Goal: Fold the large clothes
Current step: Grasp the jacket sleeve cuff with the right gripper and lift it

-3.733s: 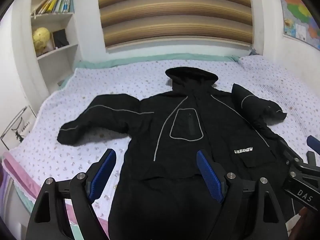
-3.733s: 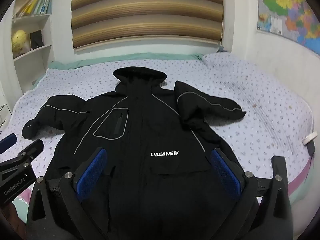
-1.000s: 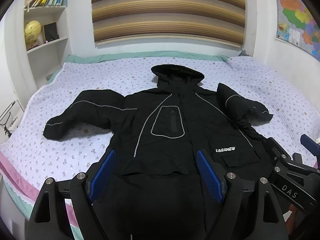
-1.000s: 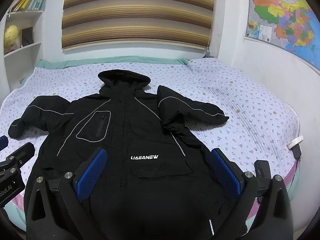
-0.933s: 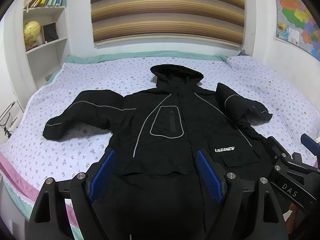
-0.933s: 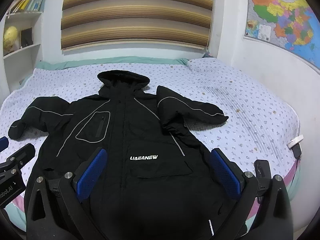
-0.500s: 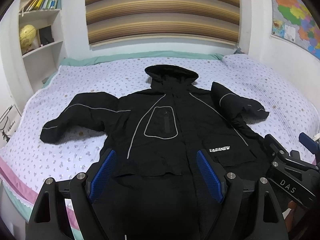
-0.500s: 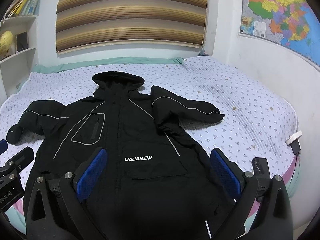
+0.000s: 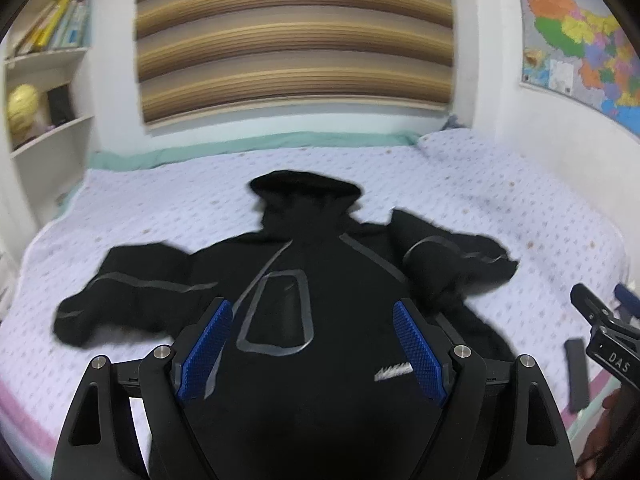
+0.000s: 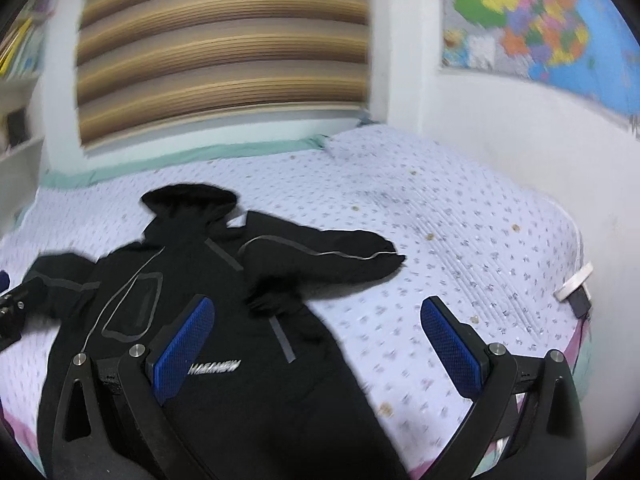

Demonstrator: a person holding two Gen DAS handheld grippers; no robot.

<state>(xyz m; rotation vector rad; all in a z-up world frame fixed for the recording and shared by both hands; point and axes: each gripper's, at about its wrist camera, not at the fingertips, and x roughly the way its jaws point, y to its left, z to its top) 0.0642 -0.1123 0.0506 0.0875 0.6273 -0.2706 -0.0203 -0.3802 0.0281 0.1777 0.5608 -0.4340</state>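
A large black hooded jacket [image 9: 320, 292] with grey piping lies face up on the bed [image 9: 500, 184], hood at the far side, both sleeves spread out. It also shows in the right wrist view [image 10: 224, 320]. My left gripper [image 9: 312, 348] is open and empty, held above the jacket's chest. My right gripper [image 10: 320, 344] is open and empty, above the jacket's right edge, below the right sleeve [image 10: 320, 258]. The left sleeve [image 9: 132, 296] lies to the left. Both views are motion-blurred.
A bookshelf [image 9: 44, 92] stands at the left wall, striped blinds [image 9: 296, 36] behind the bed, a map [image 10: 540, 20] on the right wall. A white charger with a black plug [image 10: 576, 286] lies at the bed's right edge. A dark flat object [image 9: 576, 372] lies near the front right edge.
Both grippers have moved forward over the bed; the right one has swung to the right, so the jacket now sits left in its view. Both stay open.
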